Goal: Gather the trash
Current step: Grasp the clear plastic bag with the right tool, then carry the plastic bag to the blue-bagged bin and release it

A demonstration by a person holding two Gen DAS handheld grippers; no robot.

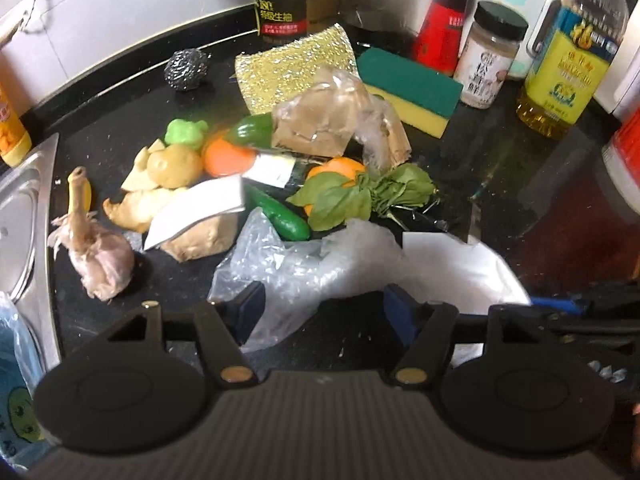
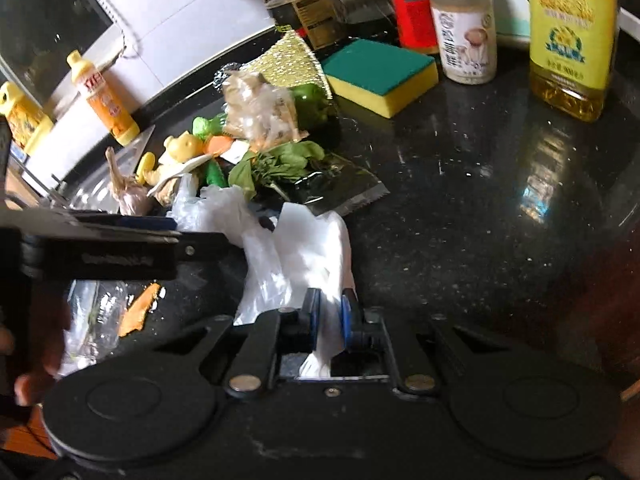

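A pile of kitchen scraps point(image 1: 248, 168) lies on the black counter: a garlic bulb point(image 1: 106, 256), ginger, a potato, carrot, green pepper, cucumber, leafy greens point(image 1: 352, 196) and a clear bag of brown stuff point(image 1: 320, 120). A crumpled clear plastic bag point(image 1: 296, 276) lies between the fingers of my left gripper point(image 1: 326, 304), which stands open around it without pressing on it. My right gripper point(image 2: 330, 310) is shut on a white paper tissue point(image 2: 312, 252), which lies next to the plastic bag point(image 2: 224, 208). From the left edge of the right wrist view, the left gripper point(image 2: 172, 232) reaches in.
A green-and-yellow sponge point(image 1: 408, 88), a gold scouring cloth point(image 1: 292, 72) and steel wool point(image 1: 186, 68) lie behind the pile. Sauce bottles, a spice jar point(image 1: 492, 56) and an oil bottle point(image 1: 568, 60) line the back. The steel sink point(image 1: 24, 216) is at the left. An orange peel point(image 2: 138, 312) lies near a hand.
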